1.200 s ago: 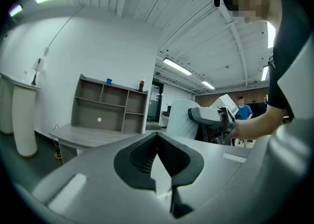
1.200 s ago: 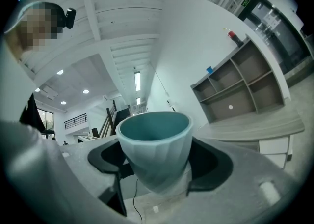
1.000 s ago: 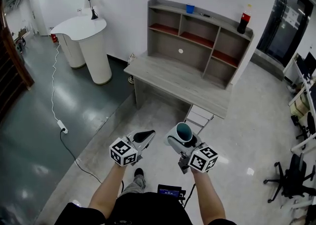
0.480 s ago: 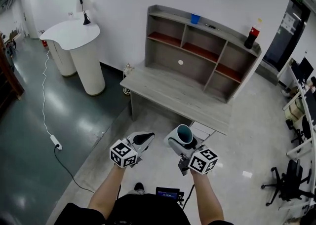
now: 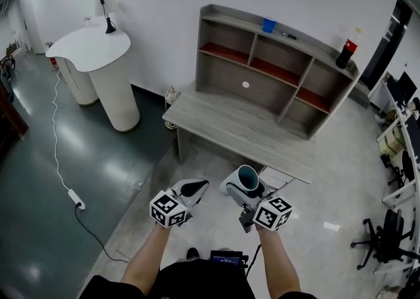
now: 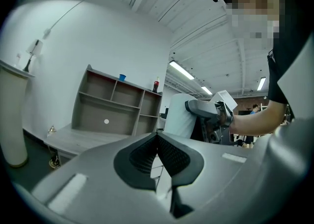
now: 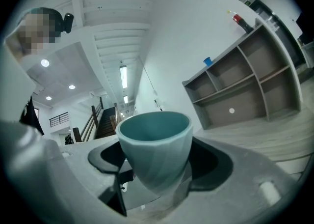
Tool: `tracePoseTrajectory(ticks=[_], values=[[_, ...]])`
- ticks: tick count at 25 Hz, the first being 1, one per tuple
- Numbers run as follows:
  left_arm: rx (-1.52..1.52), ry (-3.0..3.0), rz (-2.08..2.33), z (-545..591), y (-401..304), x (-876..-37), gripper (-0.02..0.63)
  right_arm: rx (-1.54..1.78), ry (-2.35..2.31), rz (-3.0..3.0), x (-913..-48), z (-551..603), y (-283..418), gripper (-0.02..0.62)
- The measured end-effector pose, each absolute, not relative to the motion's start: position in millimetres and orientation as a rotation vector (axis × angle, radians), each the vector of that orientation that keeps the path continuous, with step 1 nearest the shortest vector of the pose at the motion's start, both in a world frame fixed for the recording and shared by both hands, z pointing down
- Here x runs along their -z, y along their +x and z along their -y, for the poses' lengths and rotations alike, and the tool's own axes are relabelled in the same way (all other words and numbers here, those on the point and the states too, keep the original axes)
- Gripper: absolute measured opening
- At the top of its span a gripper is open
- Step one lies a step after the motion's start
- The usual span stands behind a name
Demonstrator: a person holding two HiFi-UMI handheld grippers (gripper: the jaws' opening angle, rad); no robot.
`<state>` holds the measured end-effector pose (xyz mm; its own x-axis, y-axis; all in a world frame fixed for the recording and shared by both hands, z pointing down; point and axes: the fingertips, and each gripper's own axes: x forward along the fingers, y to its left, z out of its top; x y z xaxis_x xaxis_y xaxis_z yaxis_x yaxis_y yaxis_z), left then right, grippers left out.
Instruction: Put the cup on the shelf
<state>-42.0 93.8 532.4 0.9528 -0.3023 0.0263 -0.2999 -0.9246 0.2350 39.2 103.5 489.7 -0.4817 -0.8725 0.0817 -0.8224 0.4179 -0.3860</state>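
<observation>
A pale teal cup (image 5: 246, 178) (image 7: 154, 144) sits upright between the jaws of my right gripper (image 5: 239, 187), which is shut on it. The cup's mouth faces up. My left gripper (image 5: 191, 190) (image 6: 157, 155) is held beside it, to the left, with its jaws shut and nothing between them. Both grippers hang over the floor in front of a grey desk (image 5: 223, 124) that carries a grey shelf unit (image 5: 272, 71) (image 6: 115, 105) (image 7: 245, 88) with red-floored compartments. In the left gripper view the cup (image 6: 177, 115) and the right gripper show at the right.
On top of the shelf stand a small blue cup (image 5: 268, 25) and a dark bottle with a red label (image 5: 347, 53). A white curved counter (image 5: 92, 61) stands at the left, with a cable (image 5: 62, 160) across the floor. An office chair (image 5: 387, 242) is at the right.
The desk and shelf sit lower and larger in the head view: both grippers have come closer to the desk, the cup still held in the right one.
</observation>
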Motion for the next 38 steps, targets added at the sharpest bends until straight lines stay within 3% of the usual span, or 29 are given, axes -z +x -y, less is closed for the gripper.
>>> tracePoseTrajectory(ticks=[15, 38], values=[[-0.05, 2.842, 0.495, -6, -28, -554, 0.003, 0.606, -1.485, -2.533, -506, -6, 55, 0.38], [-0.077, 2.846, 0.623, 163, 74, -541, 0.003, 0.601, -1.366, -2.641, -501, 164, 146, 0.38]])
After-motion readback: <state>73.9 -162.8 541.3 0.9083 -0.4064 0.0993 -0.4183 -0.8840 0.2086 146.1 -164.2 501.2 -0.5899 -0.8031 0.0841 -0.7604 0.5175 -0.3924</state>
